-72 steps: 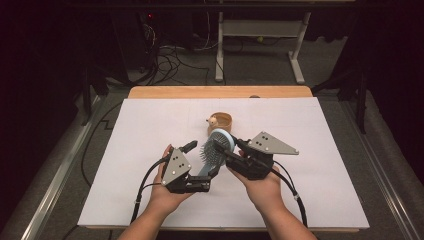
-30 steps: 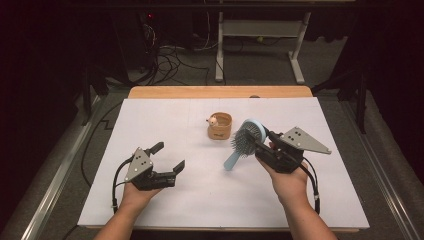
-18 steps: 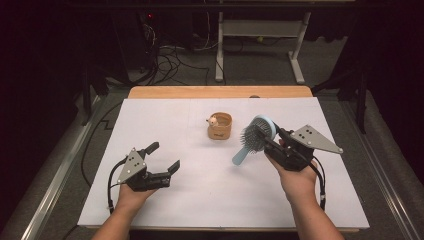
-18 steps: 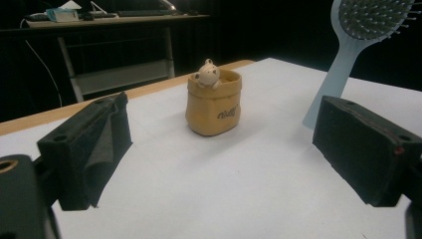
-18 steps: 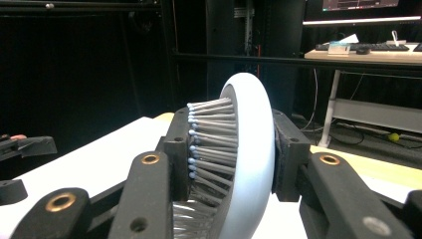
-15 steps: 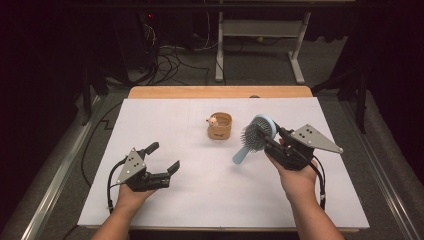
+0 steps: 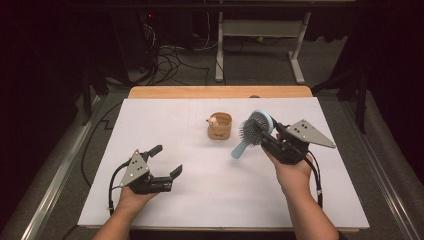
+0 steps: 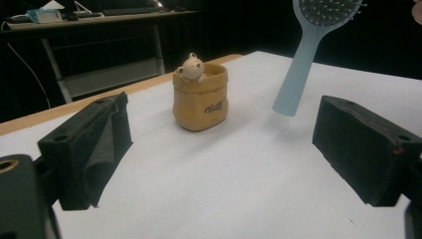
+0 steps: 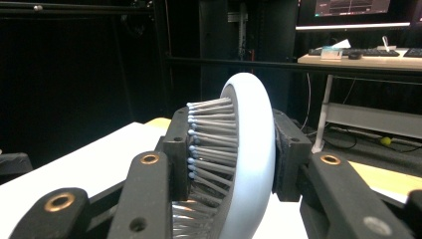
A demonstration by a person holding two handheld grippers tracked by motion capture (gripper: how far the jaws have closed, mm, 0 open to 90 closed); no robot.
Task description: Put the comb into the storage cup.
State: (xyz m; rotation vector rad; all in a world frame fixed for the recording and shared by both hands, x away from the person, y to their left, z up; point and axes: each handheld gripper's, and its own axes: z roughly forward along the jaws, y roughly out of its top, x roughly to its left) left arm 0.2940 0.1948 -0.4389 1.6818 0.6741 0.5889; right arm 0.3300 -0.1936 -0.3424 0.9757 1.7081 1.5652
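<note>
- The right gripper point(image 7: 272, 141) has its jaws closed on the head of the blue hairbrush point(image 7: 252, 131), held above the table point(image 7: 150, 125).
- The left gripper point(image 7: 165, 161) has open, empty jaws.

A small pot point(image 7: 220, 127) stands on the table point(image 7: 165, 120), a little right of the middle and towards the far side, with a little bear figure point(image 7: 213, 120) at its left rim. Just right of the pot, a hairbrush point(image 7: 253, 132) hangs above the table in the right gripper point(image 7: 270, 140), its head up and far, its handle slanting down to the near left. The left gripper point(image 7: 167, 161) sits at the near left, well apart from the pot. Behind the table, on the floor, lie cables point(image 7: 172, 52), with a desk frame point(image 7: 257, 35) to their right.
</note>
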